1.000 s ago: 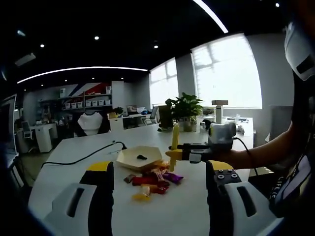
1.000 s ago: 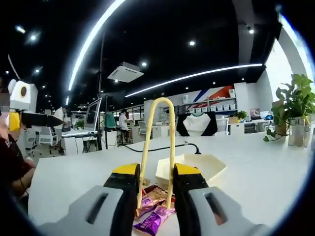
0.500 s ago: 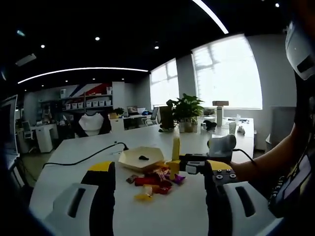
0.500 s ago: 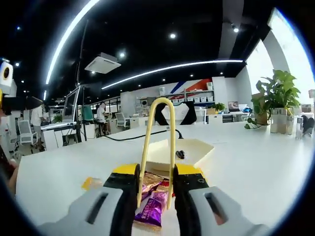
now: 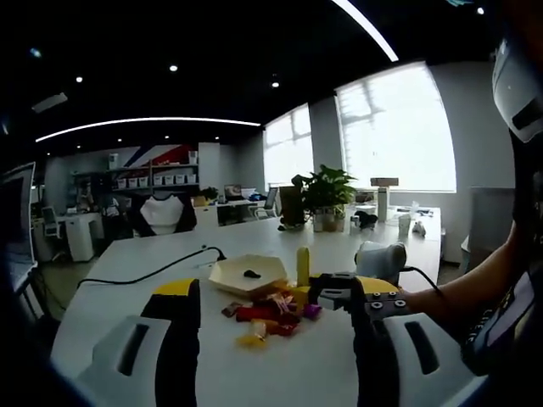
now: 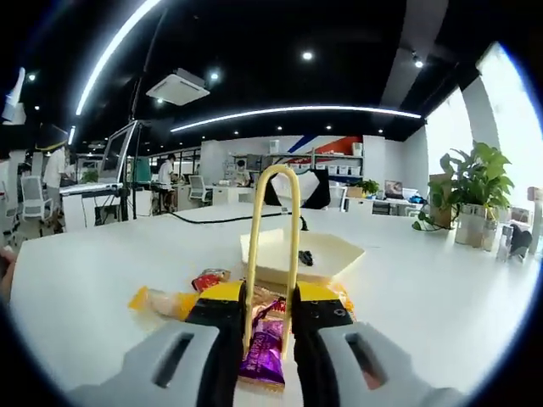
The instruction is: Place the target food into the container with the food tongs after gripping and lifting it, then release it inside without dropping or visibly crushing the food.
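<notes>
- Two grippers are at work: the right gripper [image 6: 269, 315] has its fingers [image 6: 221, 309] clenched on the yellow food tongs [image 6: 271, 246], whose looped end rises between them and points away from the camera, while the left gripper [image 5: 273, 307] hangs with its fingers [image 5: 174, 309] released and holding nothing
- Several wrapped candies [image 6: 265, 349] lie in a loose heap on the white tabletop [image 6: 441, 297], directly under and just ahead of the right fingers; a purple wrapper sits between those fingers, and whether the tong tips already touch it I cannot tell, since they are hidden below
- Beyond the loop of the tongs, just past the heap, stands the cream hexagonal container [image 6: 293, 254] with one small dark piece already in it
- From the left gripper view the same heap [image 5: 267, 309] lies ahead between the spread left fingers, with the right gripper [image 5: 352, 288] coming in from the right at its near edge and the container [image 5: 248, 273] just behind
- To do the pick well, I would settle the tong tips either side of a single wrapper at the edge of the heap, not into the middle where two may be caught
- Squeeze only until the wrapper stops slipping; crushing is the likely fault here
- Lift straight up clear of the neighbours, carry forward over the container rim, lower inside, then ease the fingers apart
</notes>
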A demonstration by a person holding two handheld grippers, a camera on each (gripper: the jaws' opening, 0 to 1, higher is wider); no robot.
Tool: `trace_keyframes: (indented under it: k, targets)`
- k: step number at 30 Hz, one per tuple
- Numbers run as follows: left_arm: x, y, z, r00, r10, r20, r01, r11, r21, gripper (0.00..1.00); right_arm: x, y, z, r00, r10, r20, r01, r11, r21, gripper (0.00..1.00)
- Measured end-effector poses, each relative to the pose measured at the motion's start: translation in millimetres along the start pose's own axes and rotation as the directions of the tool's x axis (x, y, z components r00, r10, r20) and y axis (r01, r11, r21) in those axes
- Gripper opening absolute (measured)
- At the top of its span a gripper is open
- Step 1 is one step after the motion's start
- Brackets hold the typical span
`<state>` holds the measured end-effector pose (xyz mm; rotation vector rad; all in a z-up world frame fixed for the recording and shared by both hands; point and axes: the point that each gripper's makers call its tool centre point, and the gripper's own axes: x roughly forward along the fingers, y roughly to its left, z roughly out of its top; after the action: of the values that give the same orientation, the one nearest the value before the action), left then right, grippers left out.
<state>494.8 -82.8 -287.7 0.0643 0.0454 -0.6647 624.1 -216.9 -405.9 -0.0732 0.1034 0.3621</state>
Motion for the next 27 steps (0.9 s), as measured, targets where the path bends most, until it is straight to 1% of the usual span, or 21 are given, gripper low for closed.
trace_keyframes:
  k: [1,3,4,5,7,10,14,16,19,22,24,25,27]
  targets:
    - [-0.7,0.4,-1.3,1.0,0.002,-0.005,-0.002,1.0,0.003,0.76,0.4,0.5,-0.6,1.0,-0.002,-0.006,0.002,1.0,-0.01,0.15]
    - [-1.2,0.7,-1.7,1.0,0.003,-0.007,-0.003,1.0,0.006,0.76,1.1,-0.4,-0.5,1.0,0.008,-0.01,-0.008,1.0,-0.005,0.14]
    - [-1.6,0.9,-2.0,1.0,0.004,-0.007,-0.004,1.0,0.007,0.76,0.5,-2.8,-1.8,1.0,-0.007,-0.012,0.008,0.999,0.038,0.15]
    - [-1.9,1.1,-2.3,1.0,0.006,-0.009,-0.006,1.0,0.004,0.76,0.1,-1.0,-1.3,1.0,0.009,-0.01,-0.009,1.0,0.016,0.15]
    - [-2.2,0.9,-2.2,1.0,0.007,-0.007,-0.007,1.0,0.004,0.76,-2.5,0.2,-1.8,1.0,0.013,-0.01,-0.013,1.0,0.001,0.15]
    - [-1.9,0.8,-2.9,1.0,0.008,-0.01,-0.008,1.0,0.007,0.76,-3.9,-2.4,-1.3,1.0,0.019,-0.001,-0.019,1.0,0.023,0.15]
    - [-0.3,1.3,-3.3,1.0,0.009,-0.009,-0.009,1.0,-0.003,0.76,-7.9,-5.5,-1.2,1.0,0.021,-0.018,-0.02,0.999,0.034,0.15]
    - [1.3,0.6,-4.3,1.0,0.008,-0.009,-0.009,1.0,-0.003,0.75,-10.9,-7.9,-0.1,1.0,0.013,-0.015,-0.013,0.999,0.037,0.15]
    - [3.3,-1.1,-5.4,1.0,0.006,-0.01,-0.006,1.0,-0.004,0.75,-13.4,-9.0,6.6,1.0,0.017,-0.007,-0.017,0.999,0.027,0.15]
    - [4.9,-2.2,-7.0,1.0,0.003,-0.014,-0.003,1.0,-0.008,0.75,-14.8,-11.4,14.8,1.0,0.019,0.003,-0.019,0.999,0.038,0.15]
    - [5.4,-2.5,-7.3,1.0,0.002,-0.014,-0.002,1.0,-0.011,0.75,-16.2,-12.6,23.5,1.0,0.016,0.013,-0.016,0.999,0.028,0.15]
    - [5.6,-2.6,-7.4,1.0,0.001,-0.015,-0.001,1.0,-0.009,0.75,-17.2,-14.0,29.6,1.0,0.008,0.03,-0.008,1.0,0.02,0.15]
    - [6.3,-2.8,-7.4,1.0,-0.001,-0.008,0.001,1.0,-0.002,0.75,-15.5,-12.4,36.9,0.999,0.021,0.037,-0.022,1.0,0.019,0.15]
